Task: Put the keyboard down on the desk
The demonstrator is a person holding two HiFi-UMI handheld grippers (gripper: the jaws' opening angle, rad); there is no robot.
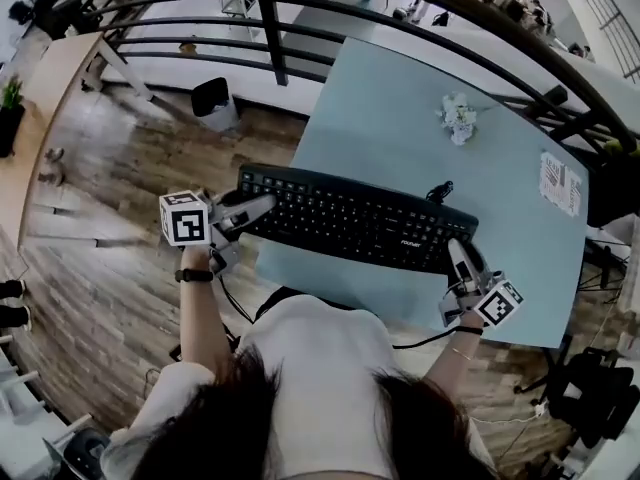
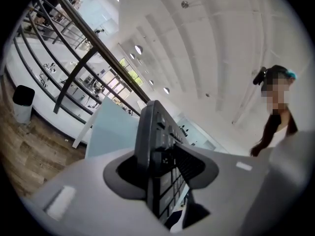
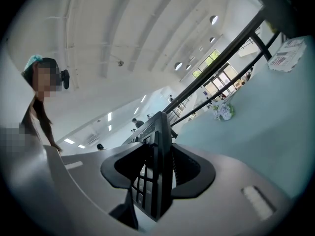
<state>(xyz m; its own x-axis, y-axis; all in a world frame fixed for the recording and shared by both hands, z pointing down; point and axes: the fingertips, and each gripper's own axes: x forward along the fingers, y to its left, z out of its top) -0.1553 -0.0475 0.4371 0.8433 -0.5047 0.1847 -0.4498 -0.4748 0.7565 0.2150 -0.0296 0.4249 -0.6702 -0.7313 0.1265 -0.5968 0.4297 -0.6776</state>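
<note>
Head view: a black full-size keyboard (image 1: 355, 218) with rows of dark keys lies lengthwise over the near half of the pale blue desk (image 1: 400, 108). A short white logo sits on its front edge toward the desk's right side, too small to read. The left gripper (image 1: 245, 211) clamps the keyboard's left end at the desk's left edge. The right gripper (image 1: 462, 263) clamps the right end near the desk's front edge. Whether the keyboard touches the desk I cannot tell. A printed sheet (image 1: 561, 181) lies at the desk's right edge, its text unreadable, and a small white flower bunch (image 1: 459, 118) sits toward the desk's far side.

Left gripper view: the left gripper (image 2: 160, 166) has both jaws pressed on the keyboard (image 2: 152, 127), seen edge-on, with the desk (image 2: 110, 132) behind.

Right gripper view: the right gripper (image 3: 157, 168) is likewise closed on the keyboard (image 3: 158, 132). On the desk (image 3: 275, 117) beyond are the flower bunch (image 3: 222, 111) and the sheet (image 3: 287, 54).
</note>
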